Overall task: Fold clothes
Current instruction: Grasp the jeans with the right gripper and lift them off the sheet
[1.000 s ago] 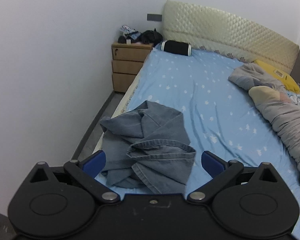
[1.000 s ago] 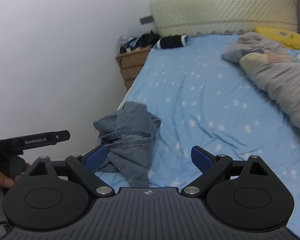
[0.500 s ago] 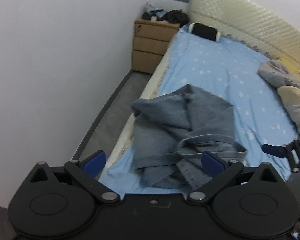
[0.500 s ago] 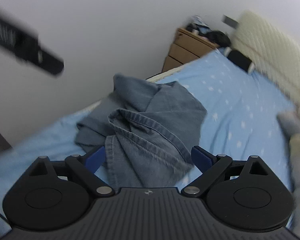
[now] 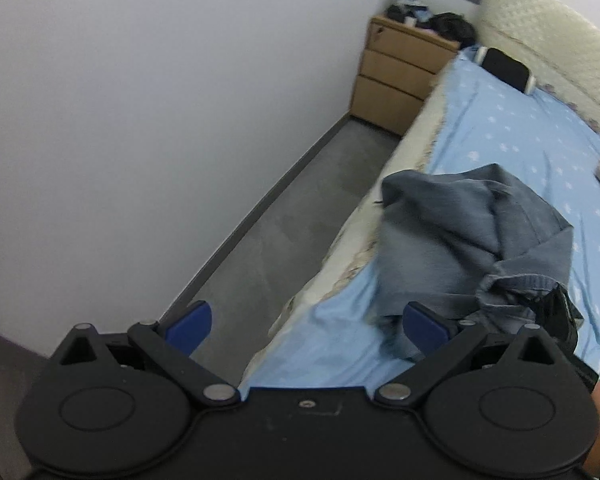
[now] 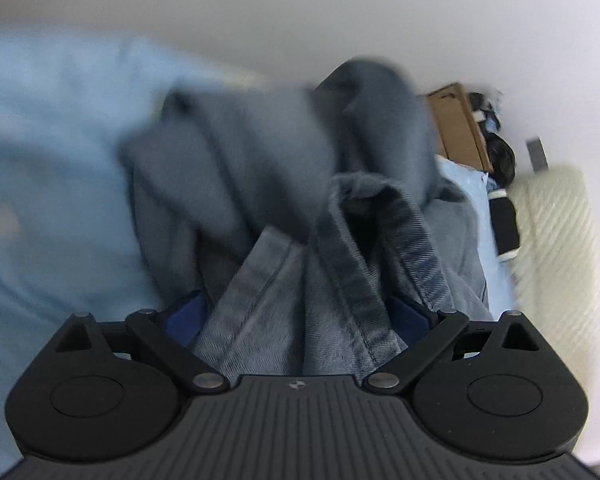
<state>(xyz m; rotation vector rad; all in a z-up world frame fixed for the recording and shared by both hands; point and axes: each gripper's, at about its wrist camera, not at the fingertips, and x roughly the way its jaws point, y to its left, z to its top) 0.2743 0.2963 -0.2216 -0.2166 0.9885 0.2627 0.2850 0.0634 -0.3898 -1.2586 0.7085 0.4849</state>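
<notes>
Your left gripper hangs spread wide over the bed's left edge, gripping nothing. Only your right wrist view shows the denim garment, crumpled by that edge, lying between your right gripper's parted fingers; the left view adds the floor and nightstand.

free: bare sheet beyond jeans | blocked: wall left (floor strip between)

Each black hand-held gripper has blue fingertips.
</notes>
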